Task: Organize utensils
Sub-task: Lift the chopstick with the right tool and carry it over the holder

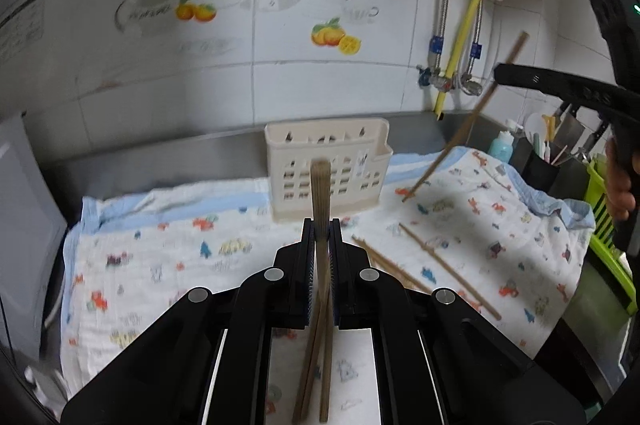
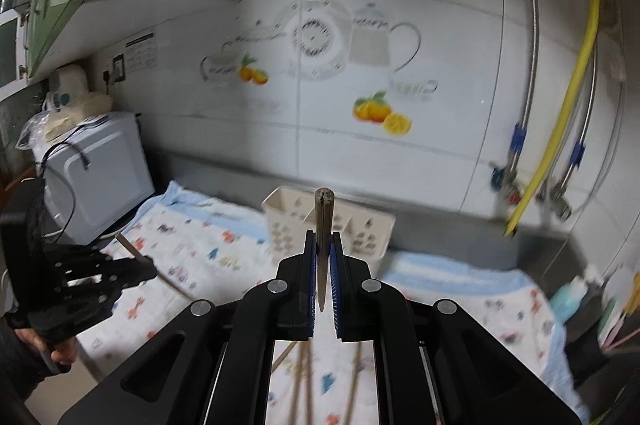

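Note:
My left gripper [image 1: 321, 225] is shut on wooden chopsticks [image 1: 320, 185] that point toward the cream utensil holder [image 1: 328, 169] standing on the patterned cloth. My right gripper [image 2: 323, 239] is shut on a single chopstick [image 2: 324, 225], held above the cloth with the holder [image 2: 328, 225] ahead and below. In the left wrist view the right gripper [image 1: 504, 71] shows at upper right with its chopstick [image 1: 464, 129] hanging slanted. In the right wrist view the left gripper [image 2: 148, 263] shows at lower left. Loose chopsticks [image 1: 444, 271] lie on the cloth.
A grey appliance [image 2: 100, 173] stands at the left end of the counter. A black caddy with tools [image 1: 540, 161], a blue bottle [image 1: 502, 145] and a green rack [image 1: 608, 225] stand at the right. Pipes and a yellow hose [image 1: 468, 25] run down the tiled wall.

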A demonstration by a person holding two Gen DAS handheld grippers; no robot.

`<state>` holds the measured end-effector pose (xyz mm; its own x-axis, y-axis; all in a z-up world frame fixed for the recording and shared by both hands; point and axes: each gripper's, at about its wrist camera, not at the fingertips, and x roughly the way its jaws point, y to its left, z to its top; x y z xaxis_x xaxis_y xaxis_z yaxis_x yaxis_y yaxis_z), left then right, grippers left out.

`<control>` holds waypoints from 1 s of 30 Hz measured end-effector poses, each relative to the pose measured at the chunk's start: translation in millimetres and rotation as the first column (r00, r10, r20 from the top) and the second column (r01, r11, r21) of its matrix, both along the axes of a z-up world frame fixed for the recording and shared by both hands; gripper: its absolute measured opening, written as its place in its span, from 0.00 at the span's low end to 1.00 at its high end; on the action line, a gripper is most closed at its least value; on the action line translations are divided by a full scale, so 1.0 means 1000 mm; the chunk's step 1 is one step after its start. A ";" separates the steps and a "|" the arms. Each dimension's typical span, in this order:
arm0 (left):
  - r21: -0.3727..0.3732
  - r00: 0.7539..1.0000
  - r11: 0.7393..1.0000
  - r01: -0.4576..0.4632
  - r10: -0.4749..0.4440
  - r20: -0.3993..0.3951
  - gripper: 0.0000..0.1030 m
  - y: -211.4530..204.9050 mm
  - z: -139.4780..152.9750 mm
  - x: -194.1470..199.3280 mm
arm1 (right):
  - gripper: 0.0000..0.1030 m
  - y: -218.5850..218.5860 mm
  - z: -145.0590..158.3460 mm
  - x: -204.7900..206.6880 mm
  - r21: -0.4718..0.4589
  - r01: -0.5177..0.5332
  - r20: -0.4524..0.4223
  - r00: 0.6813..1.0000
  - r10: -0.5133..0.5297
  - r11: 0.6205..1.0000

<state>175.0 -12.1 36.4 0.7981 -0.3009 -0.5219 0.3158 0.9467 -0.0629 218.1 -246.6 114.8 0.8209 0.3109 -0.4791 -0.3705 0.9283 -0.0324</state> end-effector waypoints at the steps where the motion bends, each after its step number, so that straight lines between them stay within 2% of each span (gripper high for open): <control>1: 0.004 1.000 1.000 0.004 -0.004 0.008 0.06 -0.003 0.005 0.003 | 0.06 -0.001 0.004 0.005 -0.005 0.007 0.005 1.000 -0.007 1.000; 9: 0.022 0.992 1.000 0.013 -0.016 0.121 0.05 -0.026 0.059 0.034 | 0.06 -0.010 0.018 0.054 0.002 0.055 0.021 0.998 -0.055 0.998; 14: 0.034 0.976 0.999 -0.022 0.014 0.216 0.05 -0.037 0.091 0.061 | 0.06 -0.009 0.018 0.078 0.014 0.064 0.019 0.998 -0.064 0.998; 18: 0.014 0.962 0.998 -0.053 0.047 0.268 0.05 -0.042 0.111 0.092 | 0.06 -0.005 0.015 0.095 0.025 0.059 0.011 0.998 -0.059 0.998; 24: -0.038 0.956 0.995 -0.092 0.098 0.275 0.05 -0.038 0.114 0.133 | 0.06 0.001 0.002 0.114 0.015 0.050 -0.010 0.999 -0.050 0.999; 27: -0.053 0.956 0.992 -0.111 0.121 0.265 0.05 -0.035 0.102 0.151 | 0.06 0.002 -0.008 0.122 0.012 0.047 -0.021 0.999 -0.047 0.999; 30: -0.067 0.967 0.991 -0.117 0.129 0.219 0.05 -0.032 0.087 0.164 | 0.06 0.003 -0.019 0.128 0.011 0.045 -0.043 0.998 -0.045 0.999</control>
